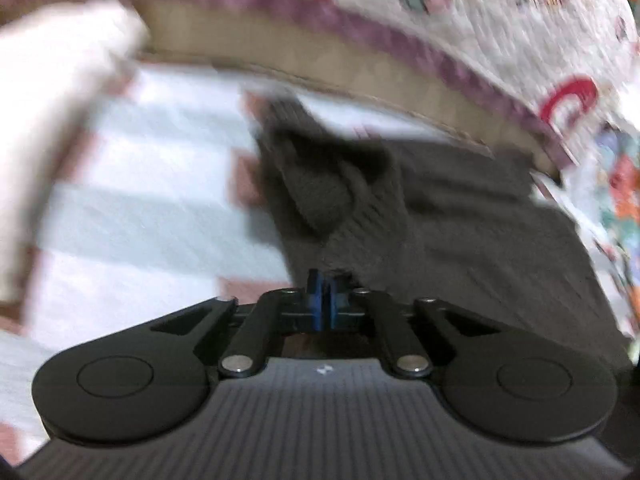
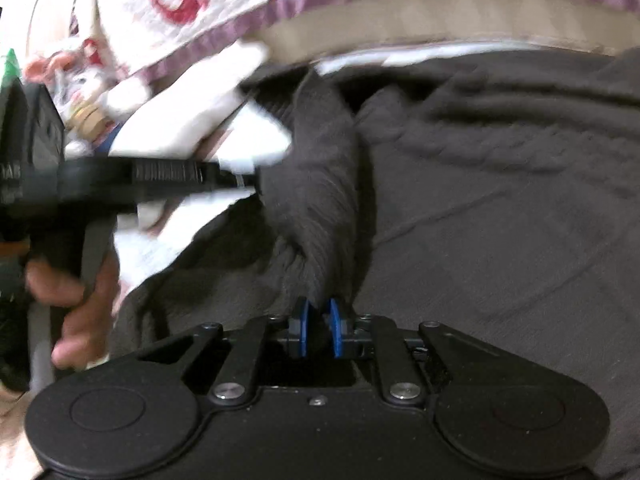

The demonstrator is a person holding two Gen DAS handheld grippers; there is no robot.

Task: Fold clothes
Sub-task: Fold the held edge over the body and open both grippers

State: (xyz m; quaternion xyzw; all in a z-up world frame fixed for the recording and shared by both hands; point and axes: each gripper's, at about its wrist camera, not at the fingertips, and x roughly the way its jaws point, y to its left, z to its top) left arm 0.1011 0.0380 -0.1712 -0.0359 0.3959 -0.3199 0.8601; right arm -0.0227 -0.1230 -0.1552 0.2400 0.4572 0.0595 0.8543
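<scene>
1. Spreading over the lower right of both views, the dark grey knit sweater (image 2: 500, 208) lies on a bed with a striped sheet (image 1: 132, 184); a printed quilt (image 1: 480, 20) crosses the top.
2. At the lower middle of the right wrist view, the right hand-held gripper (image 2: 319, 326) pinches a bunched fold of the knit.
3. At the lower middle of the left wrist view, the left hand-held gripper (image 1: 325, 300) is pressed together at the knit's edge; blur hides whether cloth is caught.
4. Risks, as I judge them: a thick bunch may slide out of the pinch, and an empty left grip would skew the fold.
</scene>
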